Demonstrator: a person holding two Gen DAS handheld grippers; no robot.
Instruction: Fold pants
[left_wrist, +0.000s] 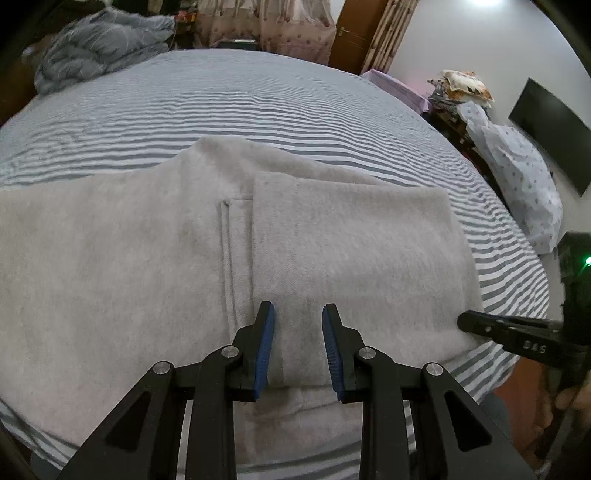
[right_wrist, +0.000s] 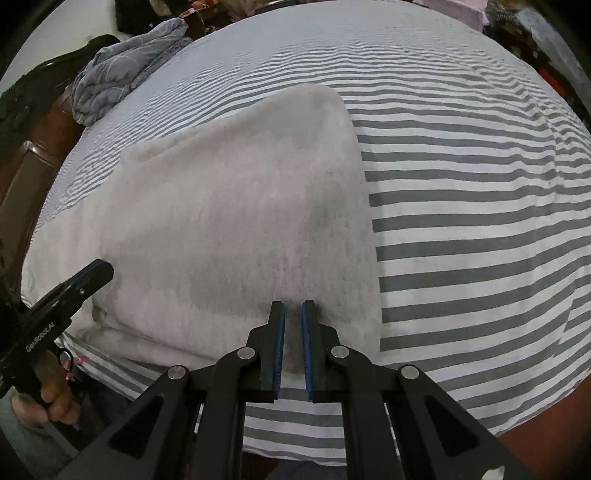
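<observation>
Left wrist view: grey pants (left_wrist: 184, 266) spread flat on striped bed (left_wrist: 258, 99), 1 end already folded over as a second layer just ahead of the fingers. Left gripper (left_wrist: 298, 347) low over the near edge of that folded layer, blue-padded fingers (left_wrist: 266, 347) parted and holding nothing, cloth visible in the gap. Right gripper (left_wrist: 480, 325) reaching in from the right of the fingers, tip at the fold's near corner. Seen from right wrist view, right gripper (right_wrist: 293, 343) with fingers (right_wrist: 279, 347) nearly together but a narrow gap left, poised at the pants' (right_wrist: 240, 221) near edge; grip on cloth impossible to confirm. Both tools apparently stationed at the near hem to pinch it for another fold. Readable on left gripper's (right_wrist: 55, 310) side: "GenRobot.AI". On the right gripper's arm: letters resembling "DAS". Bundled grey quilt (left_wrist: 99, 48) well beyond the fingers.
</observation>
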